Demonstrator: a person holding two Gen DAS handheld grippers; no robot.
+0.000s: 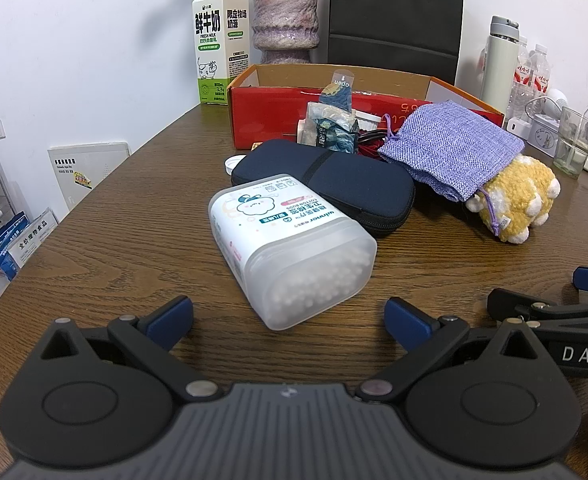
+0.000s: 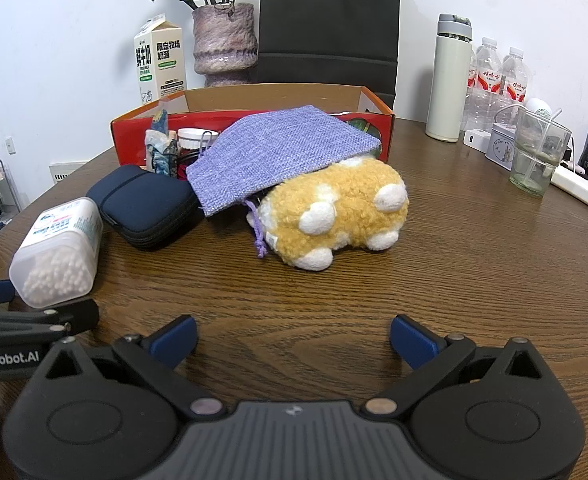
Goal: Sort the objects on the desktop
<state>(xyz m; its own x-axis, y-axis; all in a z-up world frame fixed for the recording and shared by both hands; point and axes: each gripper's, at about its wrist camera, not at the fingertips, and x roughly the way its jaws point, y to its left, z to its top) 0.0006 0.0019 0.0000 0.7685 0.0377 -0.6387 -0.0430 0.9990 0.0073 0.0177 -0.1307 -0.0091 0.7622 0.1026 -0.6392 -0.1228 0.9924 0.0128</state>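
A frosted cotton swab box [image 1: 289, 248] lies on its side on the wooden table [image 1: 113, 240], just ahead of my open, empty left gripper [image 1: 288, 322]. It also shows in the right wrist view [image 2: 59, 252]. Behind it lies a navy zip case [image 1: 334, 184] [image 2: 145, 208]. A purple cloth pouch [image 1: 450, 148] [image 2: 277, 152] drapes over a yellow plush toy [image 1: 518, 200] [image 2: 334, 216]. My right gripper [image 2: 294, 344] is open and empty, a short way in front of the plush. A red cardboard box [image 1: 269, 116] [image 2: 133, 136] stands behind.
A milk carton [image 1: 219, 44], a purple vase [image 1: 285, 20] and a black bag [image 1: 394, 12] stand at the back. A white thermos [image 2: 450, 80], water bottles [image 2: 494, 80], a glass [image 2: 538, 160] and a power strip [image 2: 582, 192] stand at the right. Small packets [image 1: 330, 120] lie before the box.
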